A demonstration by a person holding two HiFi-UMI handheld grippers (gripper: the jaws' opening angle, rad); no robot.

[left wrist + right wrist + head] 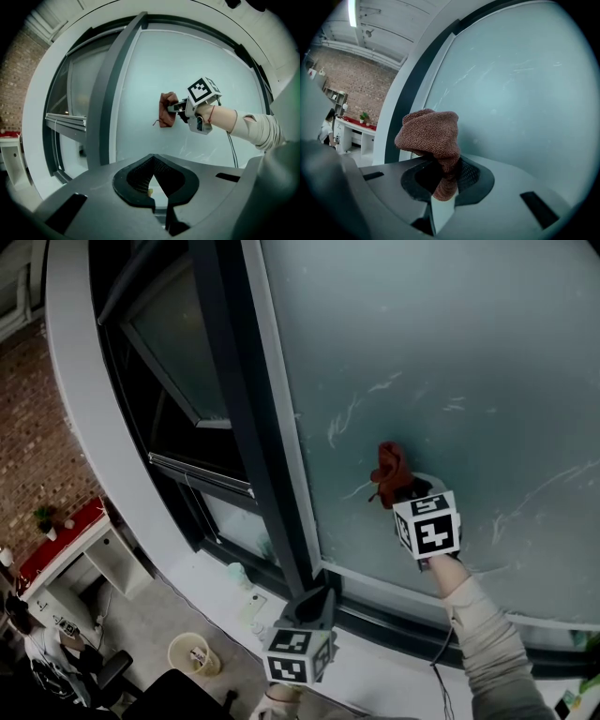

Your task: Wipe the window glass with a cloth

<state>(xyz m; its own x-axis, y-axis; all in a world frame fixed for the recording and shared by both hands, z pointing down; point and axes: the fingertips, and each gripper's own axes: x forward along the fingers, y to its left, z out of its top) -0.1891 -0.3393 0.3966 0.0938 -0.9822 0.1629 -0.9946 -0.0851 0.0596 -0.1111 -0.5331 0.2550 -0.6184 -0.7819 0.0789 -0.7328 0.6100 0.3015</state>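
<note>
Nearest, low in the head view: left gripper (317, 598), jaws closed tip to tip with nothing between them. Held above the white sill (211, 582), just before the foot of the dark frame post (246, 418).

Further out and to the right, beyond a beige sleeve (492, 652): right gripper (446, 176), clamped narrow on a reddish-brown cloth (390, 470). Tail of the cloth pinched between the jaws, bulk bunched up above them. Cloth up at the window glass (450, 352), touching or just short of it; hard to tell which.

Cloth near the pane's lower left, with the frame post close on its left and the bottom edge of the frame not far below. Wide bare glass open above and to the right. Pale streaks (342, 423) scattered around the cloth.

Left of the post: a hinged sash (178, 362), swung ajar.

Far below on the floor: a pale round bucket (192, 652) with a small whitish scrap inside, too small to make out. Beside it a white desk (70, 545) with a red top, a small potted plant (44, 518) on it. Behind that, a brick wall (37, 437).
</note>
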